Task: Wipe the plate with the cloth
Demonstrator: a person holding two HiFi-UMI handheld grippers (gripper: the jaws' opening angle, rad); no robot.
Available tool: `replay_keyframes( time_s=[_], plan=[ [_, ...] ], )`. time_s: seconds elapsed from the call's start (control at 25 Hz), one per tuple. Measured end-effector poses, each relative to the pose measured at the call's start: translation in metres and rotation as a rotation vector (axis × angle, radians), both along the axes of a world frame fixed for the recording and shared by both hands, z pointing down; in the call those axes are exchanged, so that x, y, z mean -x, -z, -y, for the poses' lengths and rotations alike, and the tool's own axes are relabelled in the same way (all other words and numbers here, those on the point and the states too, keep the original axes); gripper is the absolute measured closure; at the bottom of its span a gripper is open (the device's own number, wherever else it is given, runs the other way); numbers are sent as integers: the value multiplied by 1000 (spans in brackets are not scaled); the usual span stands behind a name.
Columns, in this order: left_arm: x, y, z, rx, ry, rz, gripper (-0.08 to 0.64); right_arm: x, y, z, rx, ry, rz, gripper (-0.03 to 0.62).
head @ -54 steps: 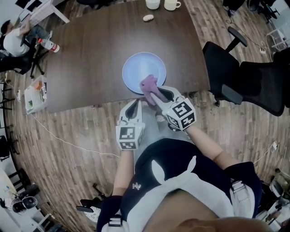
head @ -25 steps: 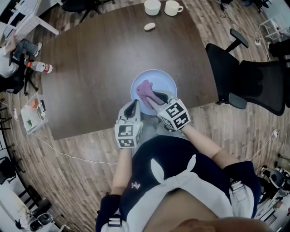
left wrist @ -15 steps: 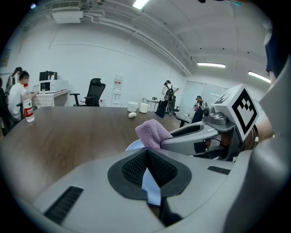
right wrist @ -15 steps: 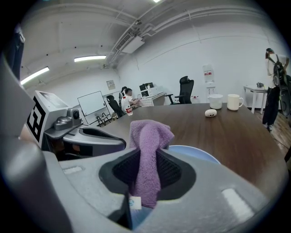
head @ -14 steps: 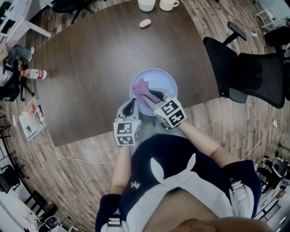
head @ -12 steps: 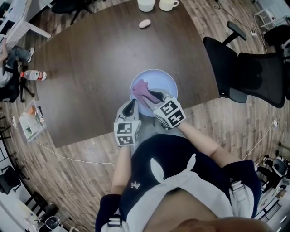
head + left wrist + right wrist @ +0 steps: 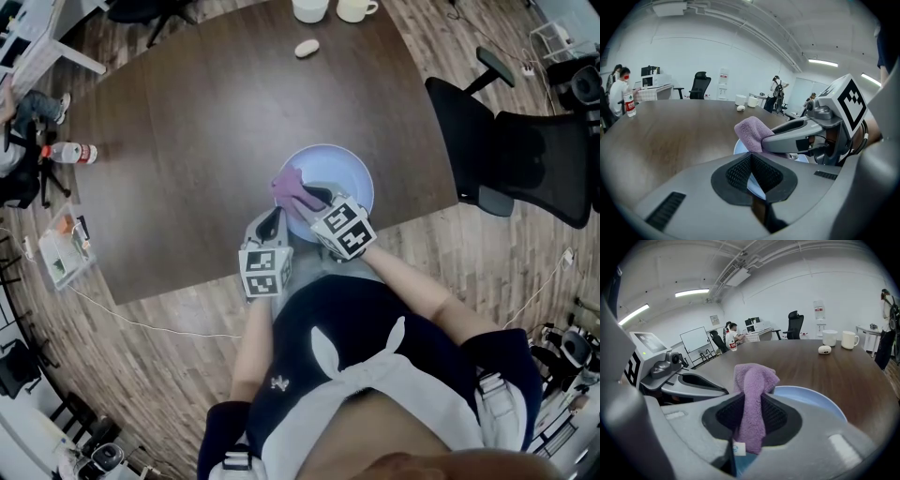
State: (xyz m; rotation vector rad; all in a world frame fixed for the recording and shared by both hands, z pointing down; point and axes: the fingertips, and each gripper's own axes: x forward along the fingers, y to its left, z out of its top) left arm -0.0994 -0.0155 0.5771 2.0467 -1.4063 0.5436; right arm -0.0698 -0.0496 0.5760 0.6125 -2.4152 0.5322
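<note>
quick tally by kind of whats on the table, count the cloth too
plate: 1
cloth: 1
cup: 2
bottle: 1
small white object: 1
total: 6

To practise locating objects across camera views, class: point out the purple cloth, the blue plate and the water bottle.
purple cloth (image 7: 751, 394): right gripper view, the middle of its upright fold.
blue plate (image 7: 352, 178): head view, bare inner surface near the rim.
water bottle (image 7: 67, 152): head view, middle of its body.
</note>
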Motion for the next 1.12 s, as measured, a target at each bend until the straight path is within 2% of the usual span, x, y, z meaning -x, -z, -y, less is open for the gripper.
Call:
replay_keyframes(
  time_s=[0.4, 1.12],
  plan=[
    [9, -19, 5, 33, 14, 6, 555, 7, -27, 7, 36, 32, -54, 492],
    [9, -53, 1, 108, -18, 7, 555, 13, -57, 8, 81, 61, -126, 491]
  ],
)
